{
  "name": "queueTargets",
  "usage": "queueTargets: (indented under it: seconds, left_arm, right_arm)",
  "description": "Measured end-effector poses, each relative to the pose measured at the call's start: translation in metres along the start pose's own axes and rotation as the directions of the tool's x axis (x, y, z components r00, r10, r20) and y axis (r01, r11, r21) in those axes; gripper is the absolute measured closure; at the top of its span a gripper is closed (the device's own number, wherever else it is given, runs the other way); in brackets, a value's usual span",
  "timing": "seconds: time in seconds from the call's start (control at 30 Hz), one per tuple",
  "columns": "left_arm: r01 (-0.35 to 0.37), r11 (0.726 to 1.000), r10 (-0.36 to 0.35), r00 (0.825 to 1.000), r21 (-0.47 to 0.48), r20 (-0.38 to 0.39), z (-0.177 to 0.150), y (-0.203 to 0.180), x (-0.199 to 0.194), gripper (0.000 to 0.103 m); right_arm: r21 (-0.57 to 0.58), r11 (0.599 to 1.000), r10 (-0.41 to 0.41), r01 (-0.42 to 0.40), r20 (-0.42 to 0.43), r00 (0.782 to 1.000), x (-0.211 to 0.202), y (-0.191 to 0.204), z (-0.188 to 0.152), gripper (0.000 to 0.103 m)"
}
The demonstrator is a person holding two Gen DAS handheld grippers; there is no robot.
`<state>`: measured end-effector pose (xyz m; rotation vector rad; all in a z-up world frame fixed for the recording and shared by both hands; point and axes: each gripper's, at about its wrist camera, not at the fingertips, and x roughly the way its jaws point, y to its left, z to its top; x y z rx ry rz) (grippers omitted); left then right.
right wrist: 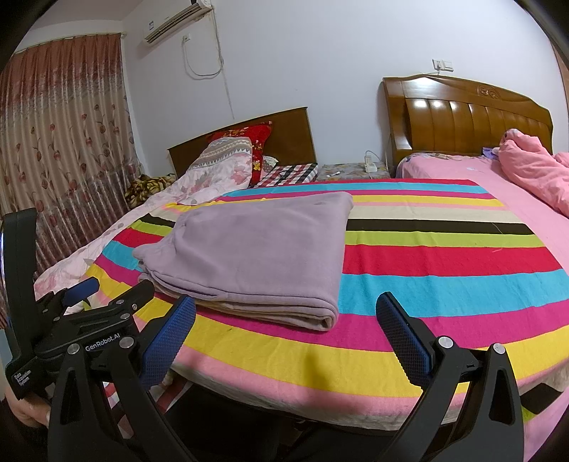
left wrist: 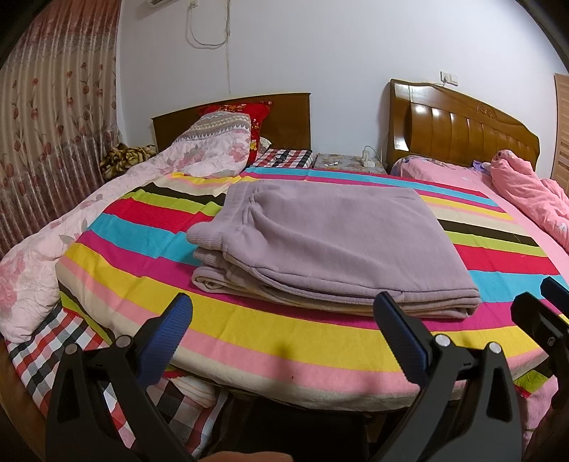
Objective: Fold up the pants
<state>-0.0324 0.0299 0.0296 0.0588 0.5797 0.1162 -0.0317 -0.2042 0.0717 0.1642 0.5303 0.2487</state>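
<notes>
Folded pants (left wrist: 327, 245) on striped blanket (left wrist: 284, 341)

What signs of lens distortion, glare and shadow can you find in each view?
Left wrist view: black corners ring the image, the striped blanket's near edge bows, and a soft shadow crosses it. Right wrist view: ceiling light glares on the glossy brown wooden headboard; the folded lilac fleece pants stay sharp.

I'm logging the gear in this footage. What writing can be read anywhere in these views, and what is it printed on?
"GenRobot.AI": white print on the black body of the left gripper, seen in the right wrist view.
"Data Acquisition System": small white print on that same gripper's handle, just legible.
Air conditioner label: too small to read.
Red pillow pattern: no legible text.
Nothing readable on the purple pants.
</notes>
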Motion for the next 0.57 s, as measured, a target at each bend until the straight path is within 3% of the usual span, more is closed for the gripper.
queueTargets:
  seconds: [0.33, 0.57]
  left_arm:
    - [0.01, 1.0, -0.011, 1.0, -0.025, -0.005, 0.0, 0.003, 0.0, 0.001]
    - [0.014, 0.996, -0.018, 0.998, -0.086, -0.055, -0.001, 0.016, 0.01, 0.001]
  right_arm:
    - [0.001, 1.0, 0.007, -0.007, -0.003, 1.0, 0.002, -0.004, 0.002, 0.004]
    - [0.009, 1.0, 0.017, -0.016, -0.01, 1.0, 0.005, -0.009, 0.003, 0.004]
